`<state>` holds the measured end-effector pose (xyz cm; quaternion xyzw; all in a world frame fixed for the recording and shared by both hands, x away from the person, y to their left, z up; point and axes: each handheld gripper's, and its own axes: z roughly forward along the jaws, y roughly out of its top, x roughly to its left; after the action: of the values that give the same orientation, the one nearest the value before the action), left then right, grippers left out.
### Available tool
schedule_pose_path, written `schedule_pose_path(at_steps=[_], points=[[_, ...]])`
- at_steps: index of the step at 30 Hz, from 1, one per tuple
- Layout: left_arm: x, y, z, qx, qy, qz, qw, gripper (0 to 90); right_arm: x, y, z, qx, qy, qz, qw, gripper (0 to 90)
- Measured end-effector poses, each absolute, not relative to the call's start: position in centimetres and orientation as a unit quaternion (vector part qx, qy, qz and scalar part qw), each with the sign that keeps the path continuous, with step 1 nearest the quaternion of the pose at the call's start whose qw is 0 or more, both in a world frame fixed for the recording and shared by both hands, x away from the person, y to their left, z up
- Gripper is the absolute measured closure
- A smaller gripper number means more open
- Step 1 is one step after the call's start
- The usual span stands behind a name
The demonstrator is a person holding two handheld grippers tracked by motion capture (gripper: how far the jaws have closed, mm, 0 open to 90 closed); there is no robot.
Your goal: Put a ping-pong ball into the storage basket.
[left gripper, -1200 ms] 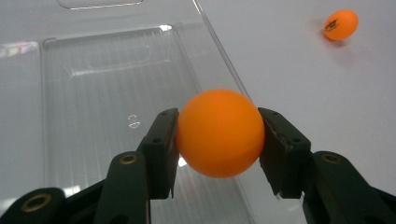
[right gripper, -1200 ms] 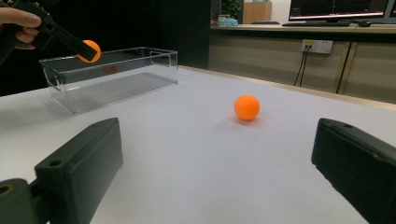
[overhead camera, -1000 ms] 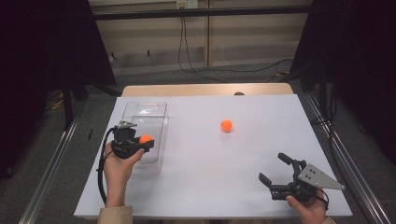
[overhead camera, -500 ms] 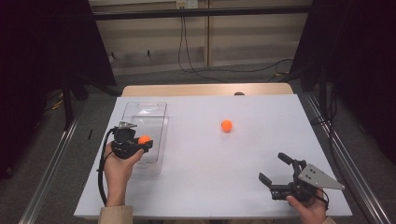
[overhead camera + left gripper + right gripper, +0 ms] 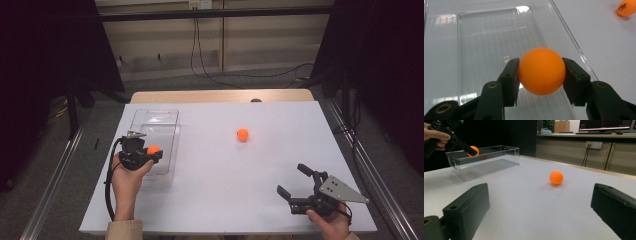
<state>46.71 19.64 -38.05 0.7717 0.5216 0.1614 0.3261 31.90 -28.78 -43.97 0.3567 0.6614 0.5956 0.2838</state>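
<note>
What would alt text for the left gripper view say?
An orange ball is clamped between the left gripper's two black jaws, above a clear plastic box on a white table. A second orange ball lies at top right.

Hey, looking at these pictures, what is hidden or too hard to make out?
- Print on the far ball, left gripper view: cut by the frame edge and too small to read.
- Box floor under the held ball, left gripper view: covered by the ball.
- Left tool, high view: too small to show its grip.
- Monitor, right gripper view: cut off at top.
</note>
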Motion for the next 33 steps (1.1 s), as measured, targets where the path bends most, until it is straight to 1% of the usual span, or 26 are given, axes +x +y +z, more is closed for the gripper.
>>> schedule_pose_path(at_steps=[33], points=[[47.03, 19.98, -38.77, 0.766, 0.534, 0.170, 0.315, 50.8, 31.85, -28.91, -43.85, 0.354, 0.660, 0.598, 0.286, 1.4]])
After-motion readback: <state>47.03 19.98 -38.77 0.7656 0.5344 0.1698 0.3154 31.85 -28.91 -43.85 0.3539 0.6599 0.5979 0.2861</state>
